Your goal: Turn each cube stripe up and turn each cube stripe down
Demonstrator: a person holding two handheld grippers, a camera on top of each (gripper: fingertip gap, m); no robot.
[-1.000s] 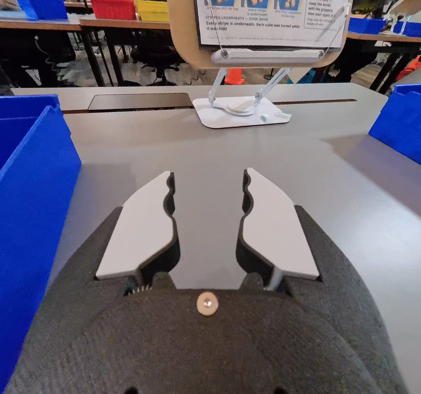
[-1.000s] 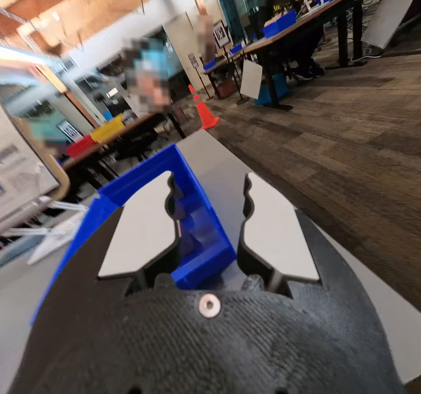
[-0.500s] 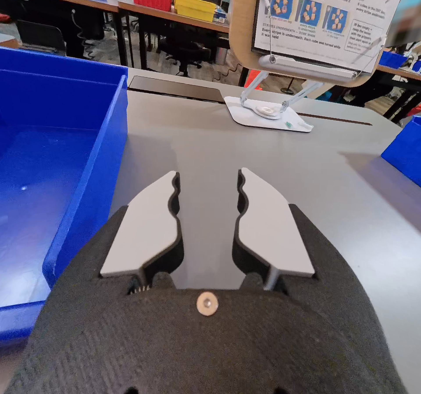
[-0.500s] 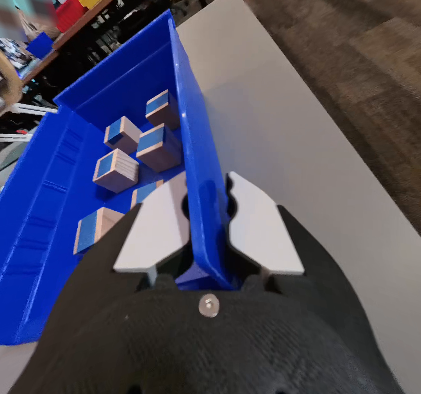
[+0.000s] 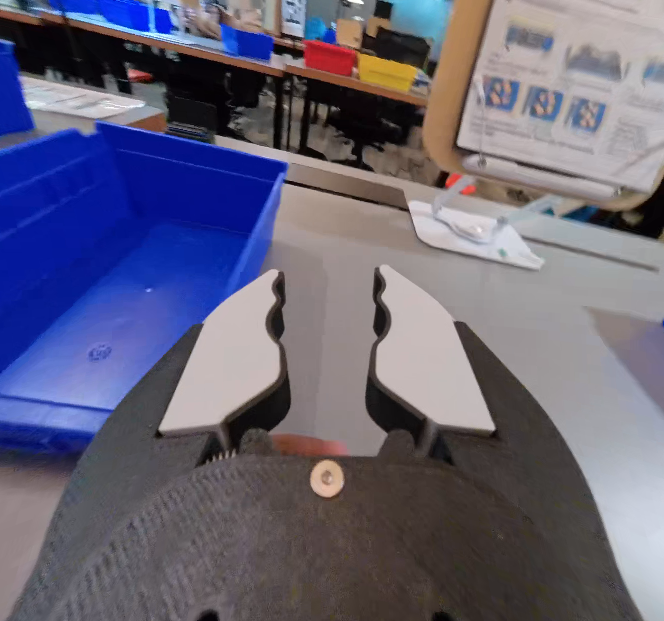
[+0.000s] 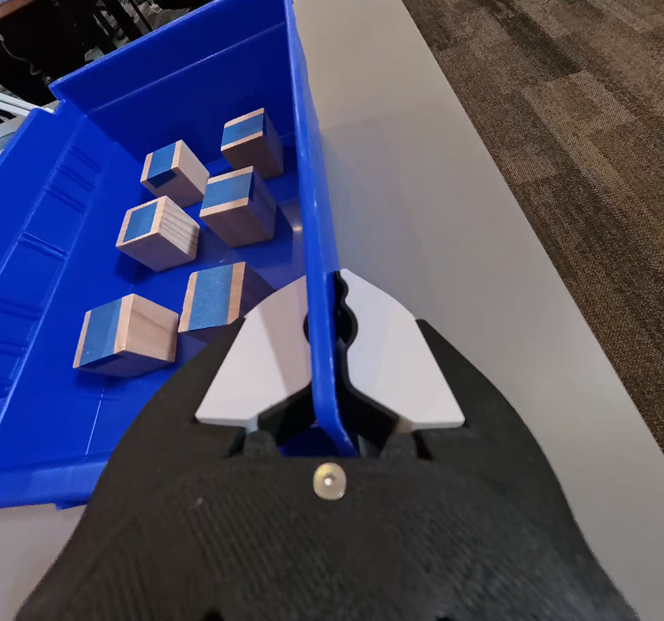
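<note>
Since one second ago, right gripper (image 6: 325,316) has closed on the right wall of the blue bin (image 6: 309,186) holding six stripe-up cubes (image 6: 237,204). Left gripper (image 5: 327,291) stays open beside another bin (image 5: 262,215); instruction sheet (image 5: 575,64) is too blurred to read.

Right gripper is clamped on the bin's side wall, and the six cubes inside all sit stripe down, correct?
Not quite: the right wrist view shows the right gripper clamped on the bin wall, but all six cubes sit stripe up.
</note>
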